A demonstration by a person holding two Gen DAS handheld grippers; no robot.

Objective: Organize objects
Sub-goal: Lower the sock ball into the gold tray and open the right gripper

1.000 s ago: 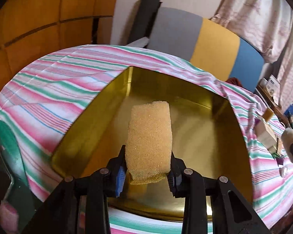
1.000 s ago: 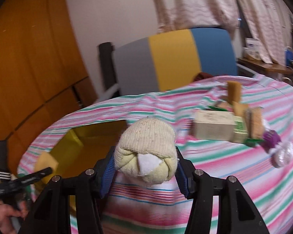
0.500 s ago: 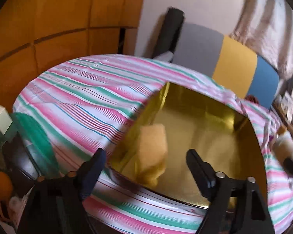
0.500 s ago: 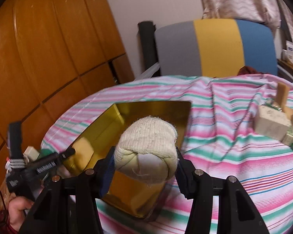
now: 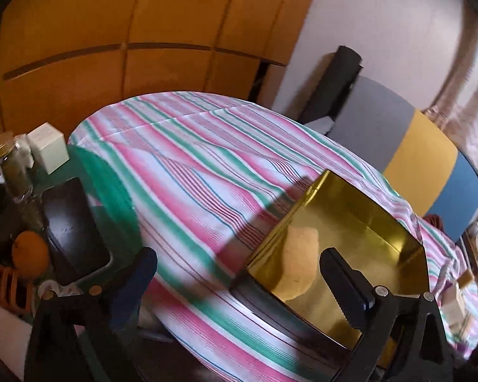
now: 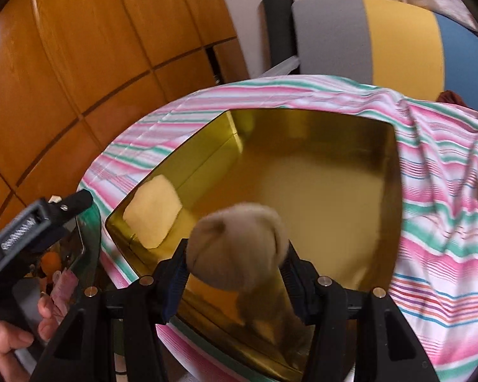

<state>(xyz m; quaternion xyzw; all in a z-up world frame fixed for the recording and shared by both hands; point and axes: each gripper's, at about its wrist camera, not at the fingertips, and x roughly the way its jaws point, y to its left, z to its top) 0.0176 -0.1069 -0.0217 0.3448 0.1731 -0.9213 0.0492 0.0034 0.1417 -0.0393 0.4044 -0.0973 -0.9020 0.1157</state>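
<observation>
**Now: sock ball over the tin, sponge lying inside**

Table under a striped cloth [image 6: 443, 229], pink, green and white. A chair [image 6: 366, 31] in grey, yellow and blue stands at the far side.

Gold tin [image 6: 302, 172], open-topped, sits on the cloth near the near-left edge of the table.

Right gripper [image 6: 235, 277]: jaws set narrow, both pads pressed on a rolled cream sock ball [image 6: 235, 245]. The ball hangs above the tin's near part, blurred.

Left gripper [image 5: 239, 273]: jaws opening, spread wide, nothing between the pads. In the right wrist view it shows at the left, off the tin's near-left corner, with a hand [image 6: 12, 334] on its grip.

Yellow sponge [image 6: 153, 210]: lies in the tin's near-left corner, against the left wall. From the left wrist view it sits ahead of the spread jaws, just left of the right finger, apart from both.
</observation>
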